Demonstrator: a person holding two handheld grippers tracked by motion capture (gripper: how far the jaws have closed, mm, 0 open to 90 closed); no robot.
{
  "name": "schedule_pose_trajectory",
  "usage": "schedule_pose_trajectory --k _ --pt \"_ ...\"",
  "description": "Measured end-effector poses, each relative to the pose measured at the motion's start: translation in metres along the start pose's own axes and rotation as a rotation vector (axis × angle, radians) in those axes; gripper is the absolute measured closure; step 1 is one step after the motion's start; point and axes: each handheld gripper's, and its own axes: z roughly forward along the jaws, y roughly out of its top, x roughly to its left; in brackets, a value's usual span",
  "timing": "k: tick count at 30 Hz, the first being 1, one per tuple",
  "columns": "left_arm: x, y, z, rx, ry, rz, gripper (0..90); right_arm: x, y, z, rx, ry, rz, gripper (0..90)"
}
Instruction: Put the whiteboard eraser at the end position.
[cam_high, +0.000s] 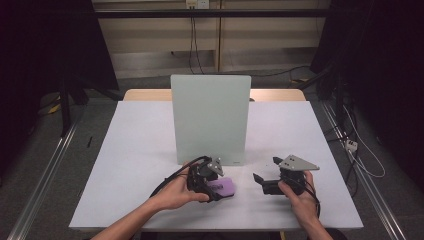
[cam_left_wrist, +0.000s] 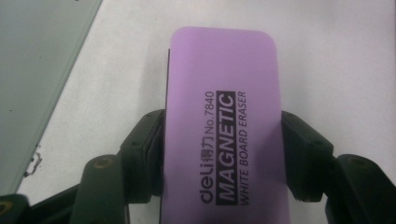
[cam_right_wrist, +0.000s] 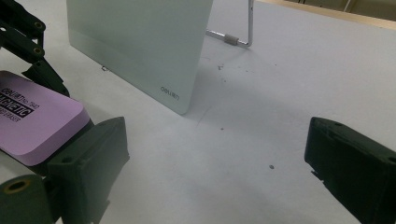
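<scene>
The left gripper (cam_high: 216, 184) has its jaws clamped on the two long sides of a purple eraser (cam_left_wrist: 224, 126), which lies flat on the table (cam_high: 135, 165) just ahead of it. The right gripper (cam_high: 260, 181) rests nearby, jaws wide apart, holding nothing, beside the upright board (cam_high: 210, 117).
</scene>
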Motion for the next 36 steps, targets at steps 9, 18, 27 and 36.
schedule_pose_trajectory --k 9,18,27,36 --pt "-0.001 0.000 -0.004 -0.024 0.076 -0.001 25.9 0.000 0.001 0.002 0.003 0.003 -0.002 6.0" --pt "0.001 -0.001 -0.016 -0.128 0.099 -0.036 13.3 0.000 0.001 0.001 0.000 0.003 -0.004 5.9" --pt "0.005 -0.005 -0.027 -0.239 0.075 -0.070 8.1 0.000 0.001 0.001 0.001 0.004 -0.003 5.9" --pt "0.007 -0.009 -0.040 -0.257 0.159 -0.092 7.2 0.000 0.001 0.002 0.002 0.004 0.000 5.9"
